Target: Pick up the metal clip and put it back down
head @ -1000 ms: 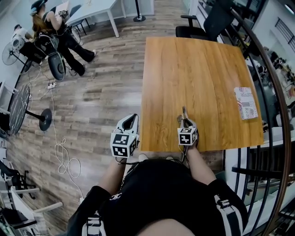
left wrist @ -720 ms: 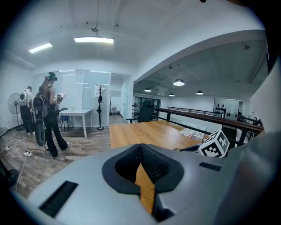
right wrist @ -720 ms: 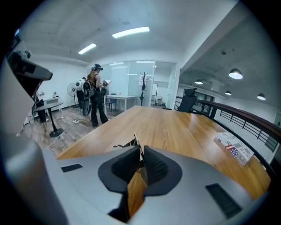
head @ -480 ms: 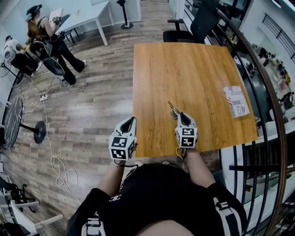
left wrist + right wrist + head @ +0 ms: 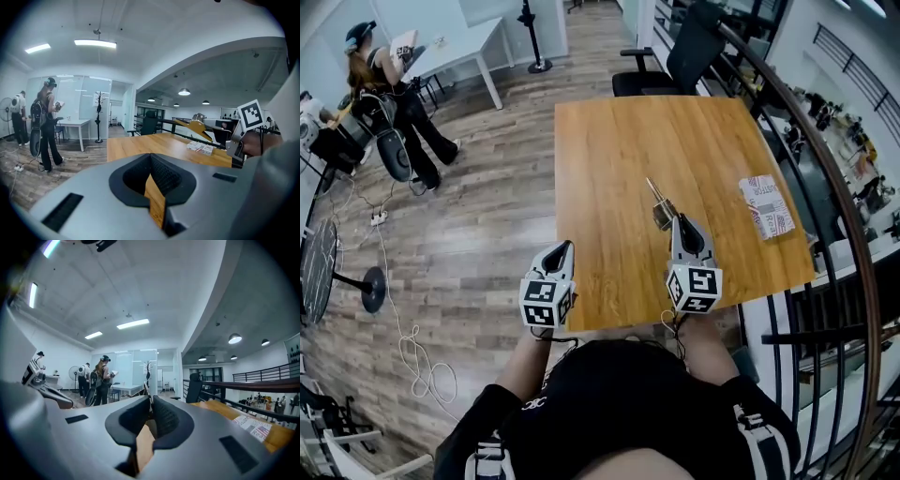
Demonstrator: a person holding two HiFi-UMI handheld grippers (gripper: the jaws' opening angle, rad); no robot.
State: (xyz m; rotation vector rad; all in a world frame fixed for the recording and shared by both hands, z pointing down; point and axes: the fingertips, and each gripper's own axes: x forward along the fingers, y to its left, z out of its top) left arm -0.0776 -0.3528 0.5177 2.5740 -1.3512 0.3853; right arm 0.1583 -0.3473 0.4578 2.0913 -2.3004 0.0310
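The metal clip (image 5: 657, 202), brass-coloured with a thin handle, hangs in the air over the wooden table (image 5: 619, 150). My right gripper (image 5: 675, 217) is shut on it and its jaws have just closed tighter around it. In the right gripper view only a thin edge of the clip (image 5: 148, 395) shows between the pads. The left gripper view shows the clip (image 5: 198, 129) held level at the right. My left gripper (image 5: 566, 246) hovers off the table's left front corner, jaws together and holding nothing.
A printed packet (image 5: 766, 206) lies near the table's right edge. A black office chair (image 5: 684, 52) stands behind the table and a dark railing (image 5: 834, 178) runs along the right. Two people (image 5: 384, 70) stand at a white table far left. Cables cross the floor.
My right gripper has lifted from the table near its front edge, carrying the clip upward and tipping level. The left gripper has shifted slightly.
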